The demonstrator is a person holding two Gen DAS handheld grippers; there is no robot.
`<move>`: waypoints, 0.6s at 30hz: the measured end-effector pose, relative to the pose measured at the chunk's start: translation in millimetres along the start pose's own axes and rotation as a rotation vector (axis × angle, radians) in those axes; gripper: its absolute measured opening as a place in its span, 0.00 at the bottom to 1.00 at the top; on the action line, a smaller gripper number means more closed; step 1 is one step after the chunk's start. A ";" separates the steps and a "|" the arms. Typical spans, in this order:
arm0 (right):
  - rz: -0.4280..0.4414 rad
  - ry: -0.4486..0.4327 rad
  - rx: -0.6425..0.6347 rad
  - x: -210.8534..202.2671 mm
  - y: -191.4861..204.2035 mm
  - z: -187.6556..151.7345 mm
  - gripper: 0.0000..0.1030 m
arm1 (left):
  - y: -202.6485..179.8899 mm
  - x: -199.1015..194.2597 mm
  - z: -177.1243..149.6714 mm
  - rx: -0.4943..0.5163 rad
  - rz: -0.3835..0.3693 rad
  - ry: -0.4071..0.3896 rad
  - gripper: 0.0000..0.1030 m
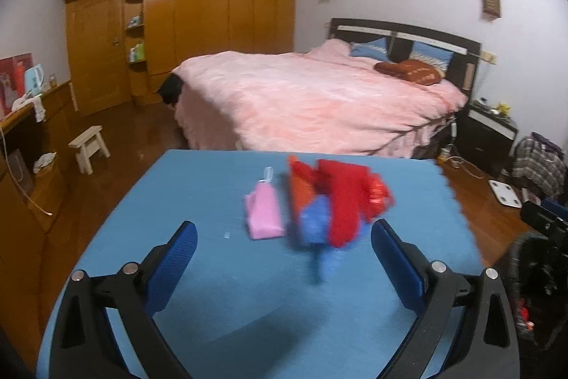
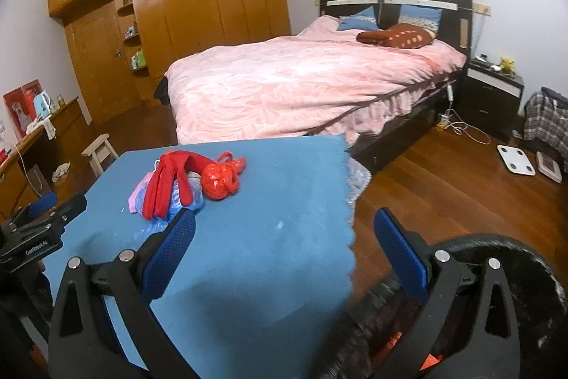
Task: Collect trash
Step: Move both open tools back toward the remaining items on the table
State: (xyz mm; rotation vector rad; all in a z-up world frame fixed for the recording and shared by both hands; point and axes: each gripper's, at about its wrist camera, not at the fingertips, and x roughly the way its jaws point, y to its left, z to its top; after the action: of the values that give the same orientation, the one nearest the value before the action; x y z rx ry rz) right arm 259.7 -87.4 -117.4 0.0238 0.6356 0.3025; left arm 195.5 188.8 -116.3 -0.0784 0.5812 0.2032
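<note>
A heap of trash lies on the blue-covered table (image 1: pixel 198 272): a pink packet (image 1: pixel 264 215), a blue plastic bag (image 1: pixel 314 226), red gloves (image 1: pixel 346 201) and a knotted red plastic bag (image 2: pixel 220 180). My left gripper (image 1: pixel 284 237) is open and empty, just short of the heap. My right gripper (image 2: pixel 284 229) is open and empty over the table's right edge (image 2: pixel 349 201), to the right of the heap; the red gloves (image 2: pixel 170 180) lie ahead to its left. The left gripper shows at the left of the right wrist view (image 2: pixel 39 219).
A black bin (image 2: pixel 497 290) with trash inside stands on the floor under my right gripper. A pink bed (image 2: pixel 301 80) lies beyond the table. A small stool (image 1: pixel 88 144), a wooden desk (image 1: pixel 21 166) and a wardrobe (image 1: pixel 198 9) are at left. A white scale (image 2: pixel 514 160) lies on the floor.
</note>
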 end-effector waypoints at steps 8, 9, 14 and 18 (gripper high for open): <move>0.009 0.042 -0.056 60.3 24.1 9.2 0.95 | 23.8 59.9 2.8 -0.004 0.032 0.068 0.87; 0.010 0.048 -0.063 66.6 26.9 10.0 0.95 | 25.3 64.8 1.8 -0.003 0.033 0.074 0.87; 0.015 0.066 -0.077 89.4 36.4 11.4 0.95 | 31.4 93.5 0.6 -0.004 0.037 0.119 0.81; 0.021 0.075 -0.084 105.9 41.0 12.5 0.95 | 33.0 117.4 -0.1 0.004 0.023 0.166 0.74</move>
State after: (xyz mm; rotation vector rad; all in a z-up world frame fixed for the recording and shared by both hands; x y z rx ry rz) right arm 336.6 -17.1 -164.1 -0.0613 0.6972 0.3512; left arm 284.3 240.8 -181.8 -0.0850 0.7483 0.2188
